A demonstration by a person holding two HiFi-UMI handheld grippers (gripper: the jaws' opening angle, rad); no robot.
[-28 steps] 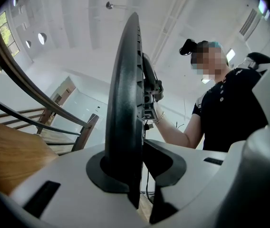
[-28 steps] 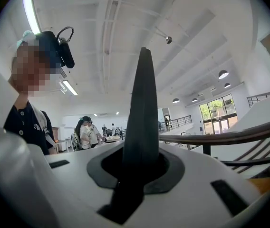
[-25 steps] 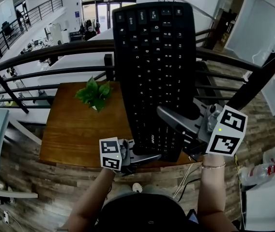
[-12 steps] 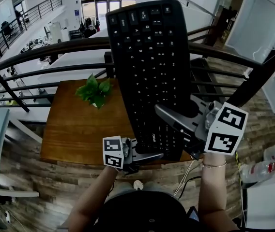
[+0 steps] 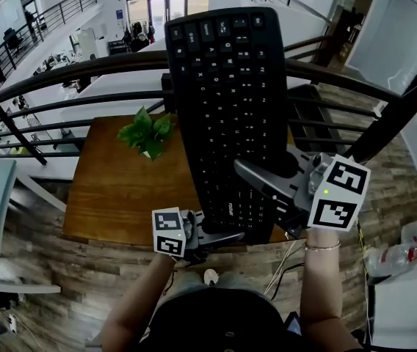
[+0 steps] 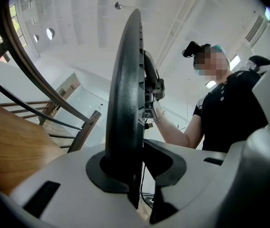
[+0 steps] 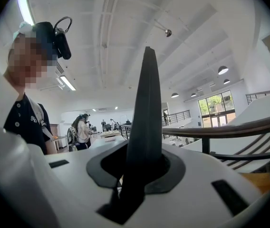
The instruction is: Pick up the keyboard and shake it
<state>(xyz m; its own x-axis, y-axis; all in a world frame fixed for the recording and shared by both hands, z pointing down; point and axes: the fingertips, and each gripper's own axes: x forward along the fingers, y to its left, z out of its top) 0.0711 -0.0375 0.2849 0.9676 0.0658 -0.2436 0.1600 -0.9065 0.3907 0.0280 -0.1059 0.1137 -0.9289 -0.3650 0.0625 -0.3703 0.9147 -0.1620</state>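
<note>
Pinching near short end of keyboard (image 5: 227, 86), left gripper (image 5: 223, 237) sits lowest; keyboard aloft above table (image 5: 113, 196), long axis pointing away from person; right gripper (image 5: 256, 178) clamps right long edge slightly farther up, jaws opening, edge between them.

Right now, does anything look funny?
Yes: the black keyboard isn't flat on the wooden table. It's up in the air, near end clamped in the left gripper, with the right gripper's jaws opening around its edge.
</note>
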